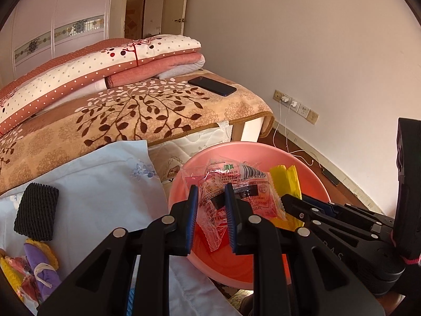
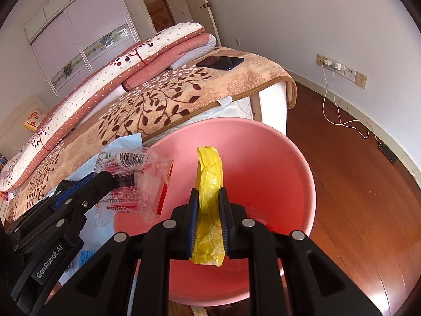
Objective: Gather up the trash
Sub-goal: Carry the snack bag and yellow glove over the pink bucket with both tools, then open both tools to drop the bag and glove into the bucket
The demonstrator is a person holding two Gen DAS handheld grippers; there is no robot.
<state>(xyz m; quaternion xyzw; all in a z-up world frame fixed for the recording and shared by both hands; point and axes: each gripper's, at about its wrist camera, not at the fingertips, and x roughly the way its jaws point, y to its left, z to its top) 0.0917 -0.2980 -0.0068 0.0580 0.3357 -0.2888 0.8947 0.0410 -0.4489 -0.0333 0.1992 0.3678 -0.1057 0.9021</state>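
Note:
A pink basin (image 1: pixel 181 176) (image 2: pixel 276 158) stands beside the bed. My left gripper (image 1: pixel 211 192) is shut on a crumpled clear wrapper (image 1: pixel 231 184) with red print and a barcode, held over the basin's left part. In the right wrist view this left gripper (image 2: pixel 109 177) comes in from the left, the wrapper (image 2: pixel 136 168) hanging at the basin's rim. My right gripper (image 2: pixel 208 192) is shut on a yellow plastic bag (image 2: pixel 209 168), which sticks up over the middle of the basin. The left wrist view shows the right gripper (image 1: pixel 285 200) and the yellow bag (image 1: pixel 285 179) at the right.
A black foam net sleeve (image 1: pixel 35 210) lies on a light blue cloth (image 1: pixel 105 184) on the bed. Purple and yellow scraps (image 1: pixel 39 271) sit at the lower left. A phone (image 1: pixel 211 85) and folded quilts (image 1: pixel 105 63) are farther back. Charger cables (image 2: pixel 331 105) trail onto the wooden floor (image 2: pixel 355 210).

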